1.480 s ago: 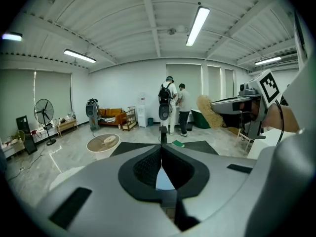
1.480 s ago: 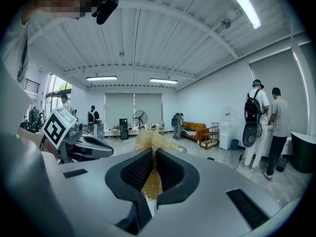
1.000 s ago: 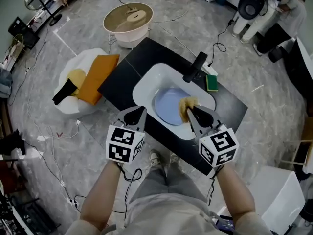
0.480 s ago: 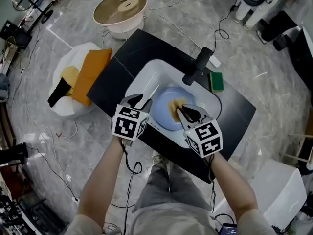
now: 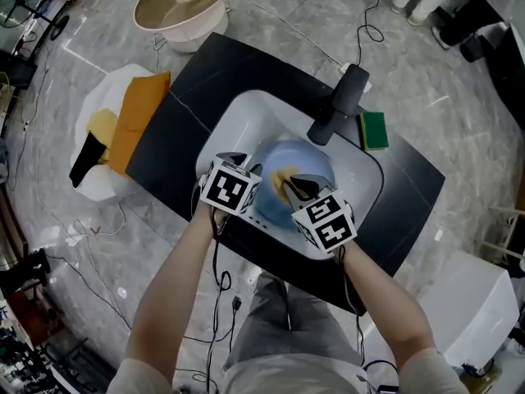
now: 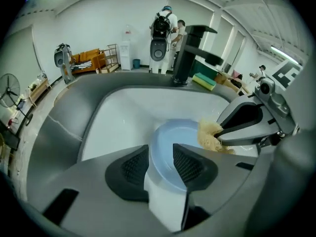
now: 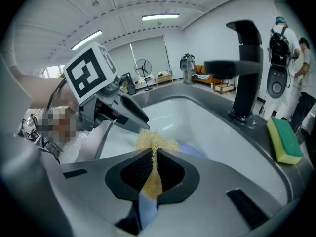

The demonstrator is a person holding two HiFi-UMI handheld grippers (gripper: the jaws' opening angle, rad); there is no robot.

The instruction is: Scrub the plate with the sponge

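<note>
A pale blue plate [image 5: 316,158] lies in the white sink [image 5: 238,117]. My right gripper [image 5: 289,185] is shut on a yellow mesh sponge [image 5: 281,176], which hangs over the plate's near side. In the right gripper view the sponge [image 7: 155,141] is pinched between the pads of that gripper [image 7: 153,154], with the plate [image 7: 192,151] just beyond. My left gripper [image 6: 159,152] has just been opening. Its jaws now stand open, and the near rim of the plate [image 6: 182,132] is between them with a gap on the left side. The sponge [image 6: 210,135] is at its right.
A black faucet [image 5: 340,103] stands at the sink's far rim, with a green sponge [image 5: 375,130] on the dark counter beside it. A round beige basin [image 5: 184,2] and a white seat with an orange cushion [image 5: 131,121] are on the floor to the left. Cables trail across the floor.
Both grippers have come down into the sink, close over the plate. The left jaws went from shut to open. The right gripper has kept hold of the sponge.
</note>
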